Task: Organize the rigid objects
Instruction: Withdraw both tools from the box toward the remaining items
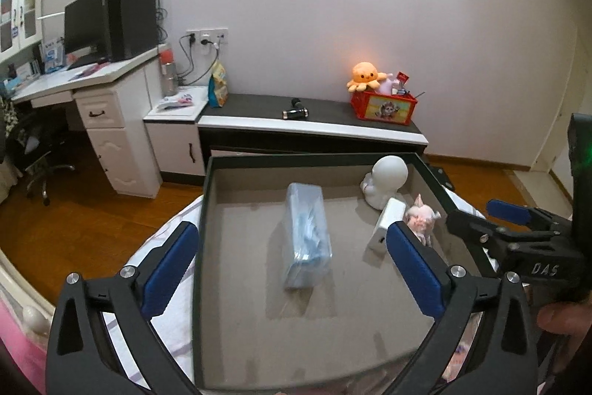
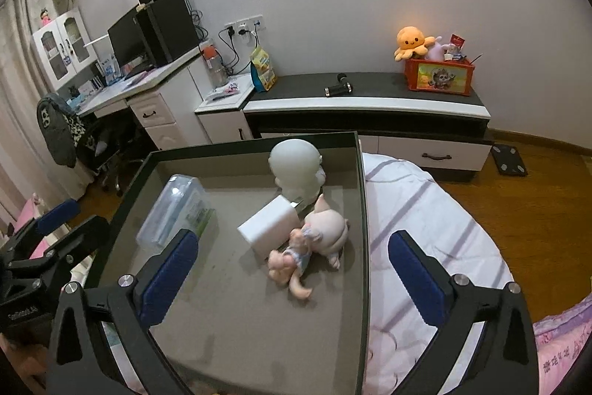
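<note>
A dark-rimmed tray with a grey floor lies on the bed. In it lie a clear plastic box, a white round-headed figure, a white block and a pink doll. My left gripper is open above the tray, the clear box between its fingers. My right gripper is open and empty above the doll; it also shows in the left wrist view.
A white and purple bedsheet lies under the tray. Behind stand a low black-topped cabinet with a red toy bin and orange plush, and a white desk with a monitor.
</note>
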`<state>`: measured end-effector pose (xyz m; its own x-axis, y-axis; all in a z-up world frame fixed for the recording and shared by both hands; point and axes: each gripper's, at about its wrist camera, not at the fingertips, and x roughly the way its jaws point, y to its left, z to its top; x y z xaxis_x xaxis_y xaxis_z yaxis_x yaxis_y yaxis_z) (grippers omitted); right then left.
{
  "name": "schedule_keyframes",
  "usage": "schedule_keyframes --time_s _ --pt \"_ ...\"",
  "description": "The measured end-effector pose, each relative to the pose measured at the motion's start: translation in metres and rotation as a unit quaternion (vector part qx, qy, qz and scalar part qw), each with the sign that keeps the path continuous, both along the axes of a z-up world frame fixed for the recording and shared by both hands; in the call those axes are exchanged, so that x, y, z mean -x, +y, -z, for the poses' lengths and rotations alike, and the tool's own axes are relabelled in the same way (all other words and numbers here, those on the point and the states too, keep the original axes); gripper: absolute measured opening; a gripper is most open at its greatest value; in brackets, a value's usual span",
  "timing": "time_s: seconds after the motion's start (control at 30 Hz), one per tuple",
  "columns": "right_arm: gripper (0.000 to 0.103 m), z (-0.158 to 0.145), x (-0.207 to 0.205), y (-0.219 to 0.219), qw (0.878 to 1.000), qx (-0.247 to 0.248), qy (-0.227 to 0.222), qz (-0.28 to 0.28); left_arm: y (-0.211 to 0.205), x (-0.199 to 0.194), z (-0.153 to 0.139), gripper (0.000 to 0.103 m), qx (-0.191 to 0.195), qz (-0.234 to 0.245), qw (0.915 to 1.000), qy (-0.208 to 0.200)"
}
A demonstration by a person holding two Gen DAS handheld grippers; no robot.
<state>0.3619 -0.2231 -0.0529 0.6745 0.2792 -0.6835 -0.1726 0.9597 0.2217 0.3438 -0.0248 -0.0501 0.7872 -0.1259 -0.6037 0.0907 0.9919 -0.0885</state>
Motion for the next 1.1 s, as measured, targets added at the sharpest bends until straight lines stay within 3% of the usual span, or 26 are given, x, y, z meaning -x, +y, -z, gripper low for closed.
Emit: schedule_keyframes --time_s 0.63,1.1 --pt "0.103 -0.041 0.122 -0.002 0.998 -0.016 -0.060 0.013 0.013 0.119 -0.024 0.103 -0.001 -0.017 0.9996 -0.024" --pt "0.103 -0.026 0.195 -0.011 0.997 -0.004 -0.063 0.041 0.023 0.187 -0.007 0.103 0.003 -0.034 0.9993 -0.012"
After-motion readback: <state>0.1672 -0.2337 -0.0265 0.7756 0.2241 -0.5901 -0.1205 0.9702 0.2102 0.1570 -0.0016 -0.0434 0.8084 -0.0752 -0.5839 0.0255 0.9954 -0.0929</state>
